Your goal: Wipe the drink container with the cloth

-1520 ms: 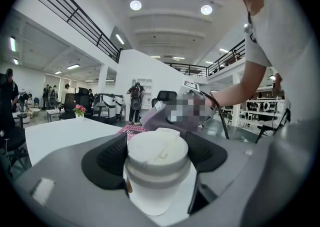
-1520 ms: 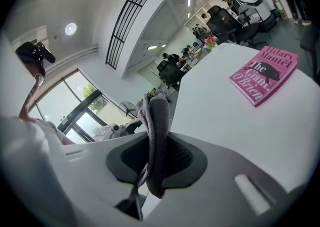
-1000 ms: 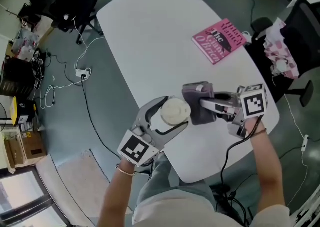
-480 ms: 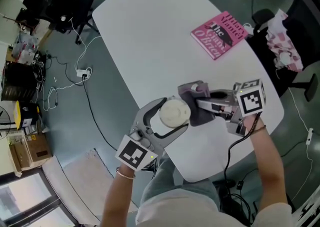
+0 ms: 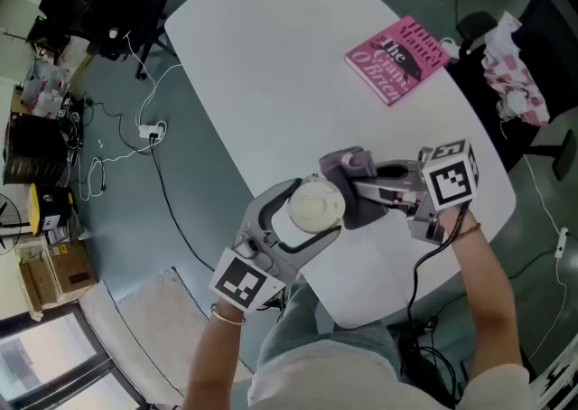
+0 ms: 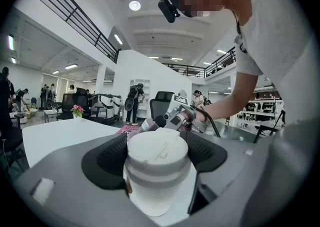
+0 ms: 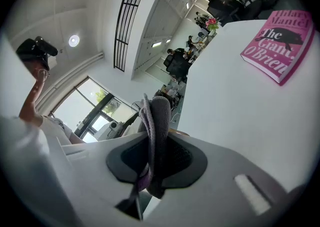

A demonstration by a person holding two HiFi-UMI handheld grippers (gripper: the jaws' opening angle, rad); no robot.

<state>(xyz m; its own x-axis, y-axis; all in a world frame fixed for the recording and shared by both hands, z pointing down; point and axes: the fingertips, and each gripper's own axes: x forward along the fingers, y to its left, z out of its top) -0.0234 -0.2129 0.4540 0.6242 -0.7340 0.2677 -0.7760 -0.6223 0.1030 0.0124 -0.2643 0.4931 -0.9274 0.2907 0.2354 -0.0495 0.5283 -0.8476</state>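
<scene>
White paper-looking cup [image 5: 316,205] with a snap-on plastic lid, that's the drink container. It's out toward the 5 o'clock end of the table [image 5: 271,65]. The left gripper [image 5: 309,217] has its jaws closed round the cup's body just under the lid, dark ribbed pads on both sides. I can't tell if the cup rests on the table or is lifted a bit.

The right gripper [image 5: 361,187] has its jaws pressed tight on a folded wad of cloth [image 5: 354,184], which sits at 3 o'clock of the cup, right against its side as far as I can see.

If I were doing this wipe, I'd go easy on the left squeeze. A thin cup wall probably dents, and a dent can pop the lid. I'd push the cloth in lightly, stroke round the side, and turn the cup with the left gripper to reach the far face. I'd keep it upright too, in case there's drink inside.

On textures, the cloth is thick, soft, grey with a lilac edge, and floppy where it hangs past the pads. The cup is smooth and tapers downward, and its lid has a raised rim and a little tab. The tabletop is plain, matte and rounded. A glossy pink book [image 5: 397,58] lies at 1 o'clock, well apart.
</scene>
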